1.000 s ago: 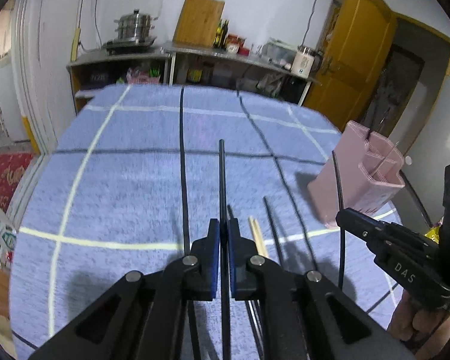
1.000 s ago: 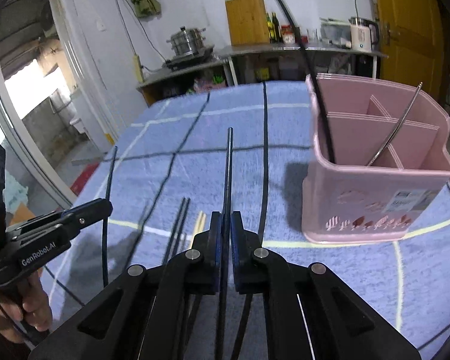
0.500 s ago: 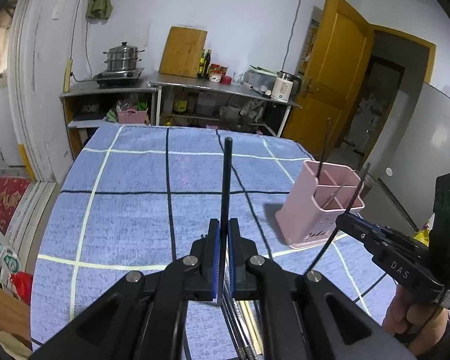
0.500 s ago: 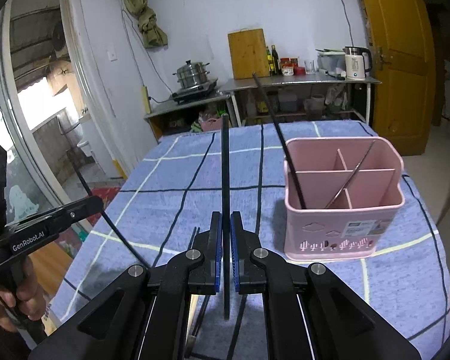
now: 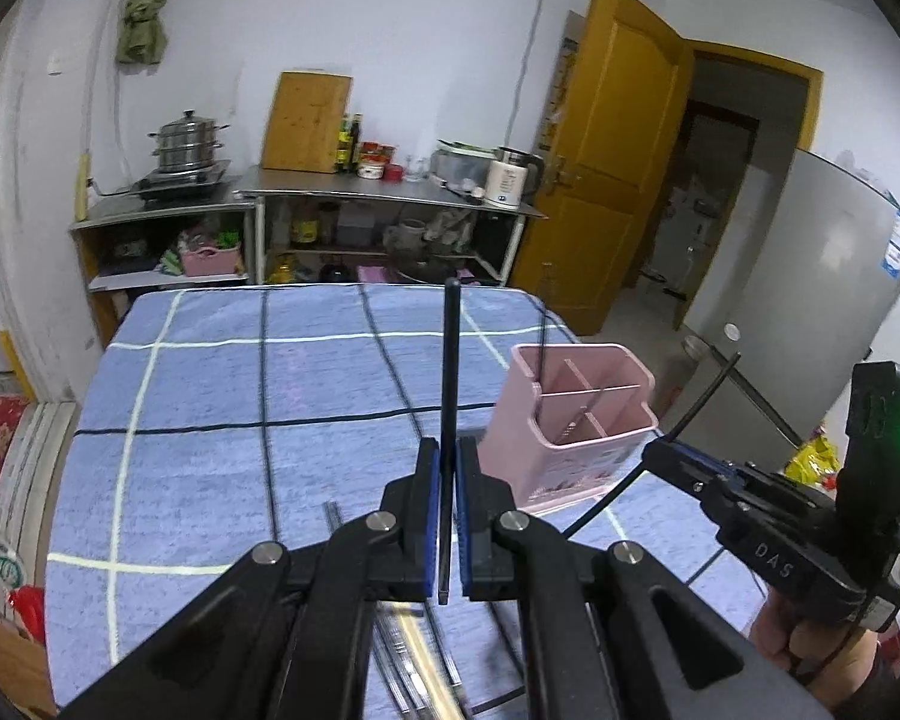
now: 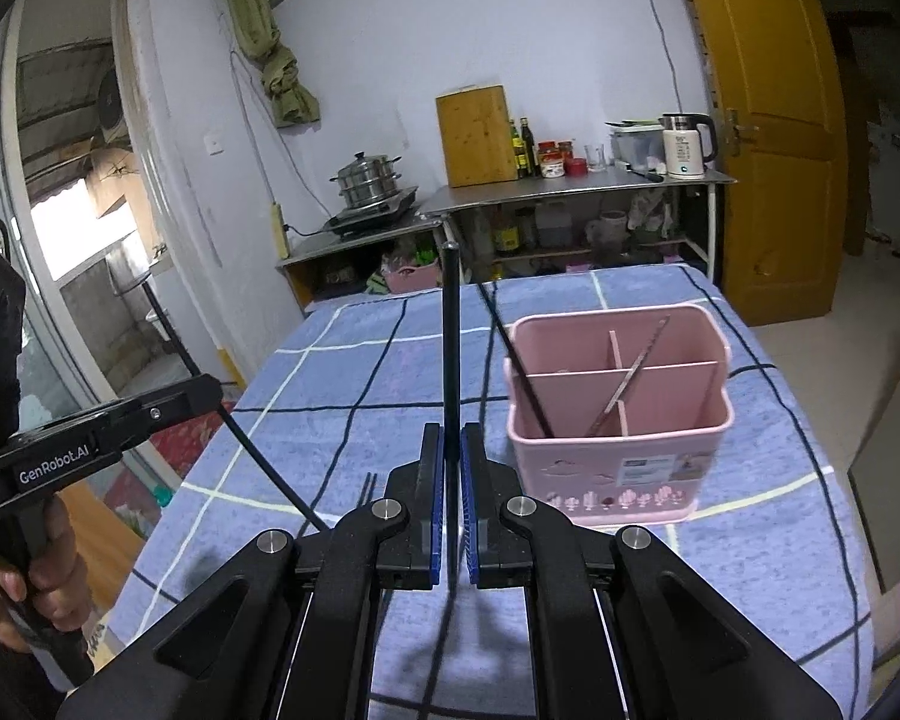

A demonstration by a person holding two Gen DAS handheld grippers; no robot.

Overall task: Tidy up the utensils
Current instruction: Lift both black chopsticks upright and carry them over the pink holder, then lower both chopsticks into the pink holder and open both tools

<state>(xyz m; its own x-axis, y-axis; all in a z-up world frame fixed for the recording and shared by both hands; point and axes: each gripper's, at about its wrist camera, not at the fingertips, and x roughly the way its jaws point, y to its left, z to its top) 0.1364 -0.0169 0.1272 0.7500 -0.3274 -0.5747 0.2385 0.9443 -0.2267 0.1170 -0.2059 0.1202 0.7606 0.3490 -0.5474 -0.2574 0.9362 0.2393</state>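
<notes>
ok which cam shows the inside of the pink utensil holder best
The right wrist view. The pink utensil holder faces the camera, open top, its dividers, a black chopstick and a metal utensil all showing. The left wrist view has it smaller and off to the right, contents hard to make out.

Tablecloth (image 6: 660,570): blue with a white and black line grid. Utensil holder (image 6: 618,462), right of the fingers: pink with a darker pink motif row. Chopstick (image 6: 450,330) between the blue finger pads (image 6: 433,516): black.
</notes>
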